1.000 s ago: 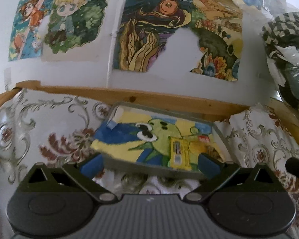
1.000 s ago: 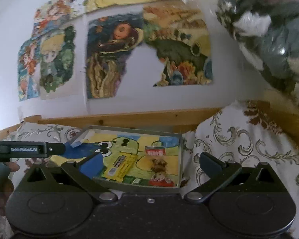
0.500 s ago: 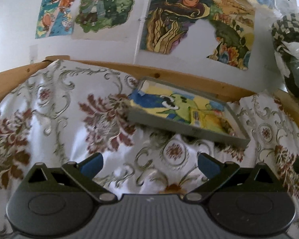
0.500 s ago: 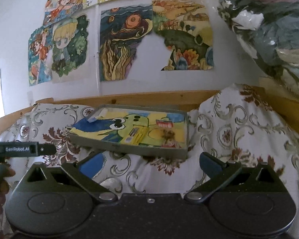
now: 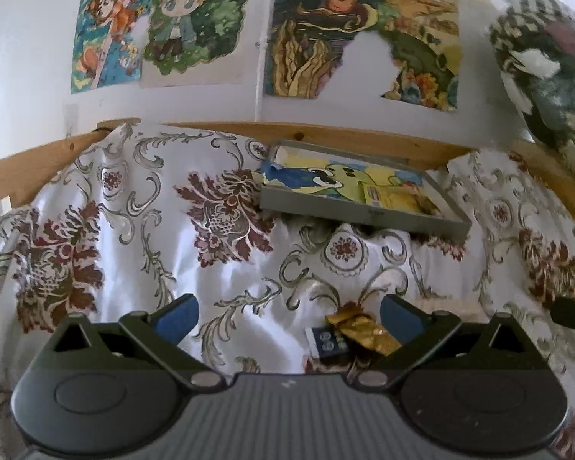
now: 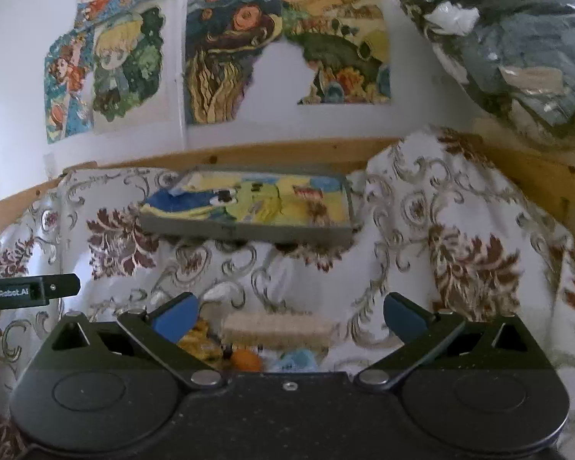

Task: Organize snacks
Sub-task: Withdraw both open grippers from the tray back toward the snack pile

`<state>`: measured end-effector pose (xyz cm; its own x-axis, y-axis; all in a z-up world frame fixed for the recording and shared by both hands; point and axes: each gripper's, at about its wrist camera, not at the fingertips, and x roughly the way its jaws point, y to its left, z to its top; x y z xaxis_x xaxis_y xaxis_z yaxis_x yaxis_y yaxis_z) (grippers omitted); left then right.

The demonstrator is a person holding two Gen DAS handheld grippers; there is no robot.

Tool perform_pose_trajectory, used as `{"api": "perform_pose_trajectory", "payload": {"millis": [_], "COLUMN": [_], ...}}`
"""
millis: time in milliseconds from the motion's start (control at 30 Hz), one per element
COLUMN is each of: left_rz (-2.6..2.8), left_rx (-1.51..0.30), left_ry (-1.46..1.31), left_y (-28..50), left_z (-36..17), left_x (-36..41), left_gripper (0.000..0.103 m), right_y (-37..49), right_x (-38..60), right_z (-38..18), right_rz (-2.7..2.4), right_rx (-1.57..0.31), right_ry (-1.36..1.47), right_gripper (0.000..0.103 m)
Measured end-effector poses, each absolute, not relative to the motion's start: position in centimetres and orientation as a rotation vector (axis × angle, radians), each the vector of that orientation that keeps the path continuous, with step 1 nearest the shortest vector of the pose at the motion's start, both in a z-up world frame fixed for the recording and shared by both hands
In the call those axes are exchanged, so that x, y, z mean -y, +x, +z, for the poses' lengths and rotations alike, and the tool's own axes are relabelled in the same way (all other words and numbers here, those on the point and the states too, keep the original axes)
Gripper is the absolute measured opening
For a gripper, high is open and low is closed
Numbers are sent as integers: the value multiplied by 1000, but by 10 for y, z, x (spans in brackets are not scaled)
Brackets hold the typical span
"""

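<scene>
Left wrist: left gripper (image 5: pixel 285 314) spread wide, empty, over floral cloth (image 5: pixel 142 237); gold wrapper (image 5: pixel 360 327) and dark blue packet (image 5: pixel 327 343) near right finger; grey tray (image 5: pixel 364 212) far, holding yellow packet (image 5: pixel 393 195).
Right wrist: right gripper (image 6: pixel 289 316) spread, empty; beige wafer bar (image 6: pixel 278 329) between fingers, orange snack (image 6: pixel 245 360) below; tray (image 6: pixel 249 230) far centre.

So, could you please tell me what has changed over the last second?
Both grippers, left and right, pulled back from the grey tray with the cartoon lining, bringing loose snacks on the floral cloth into view: a gold wrapper and a beige wafer bar. Nothing was grasped. Jaws stayed open; tray contents unchanged.
</scene>
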<state>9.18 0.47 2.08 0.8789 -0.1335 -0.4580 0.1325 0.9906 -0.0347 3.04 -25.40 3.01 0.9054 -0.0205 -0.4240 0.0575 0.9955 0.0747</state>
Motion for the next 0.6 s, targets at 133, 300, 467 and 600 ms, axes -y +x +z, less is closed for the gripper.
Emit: {"api": "perform_pose_trajectory", "payload": {"millis": [133,300,467,600], "left_rz": [-139,-129,-135,-151], "left_rx": [-517,-540,-572,-606], "left_ry": [9,21,64,99], "left_y": [85,83,84,85], "left_z": [9,-1,-10,-17], "left_x": [-3,2,7,13], "left_gripper": [103,103,103,103], "right_y": [22,15,13,16], "right_x": [247,242,242,241], "right_z": [24,15,-1,-13], "right_rz": [-48,-40,-42,-52], "right_rx": [-470,-496,-538,-607], "right_ry": [58,33,3,1], "right_gripper": [102,102,102,102]}}
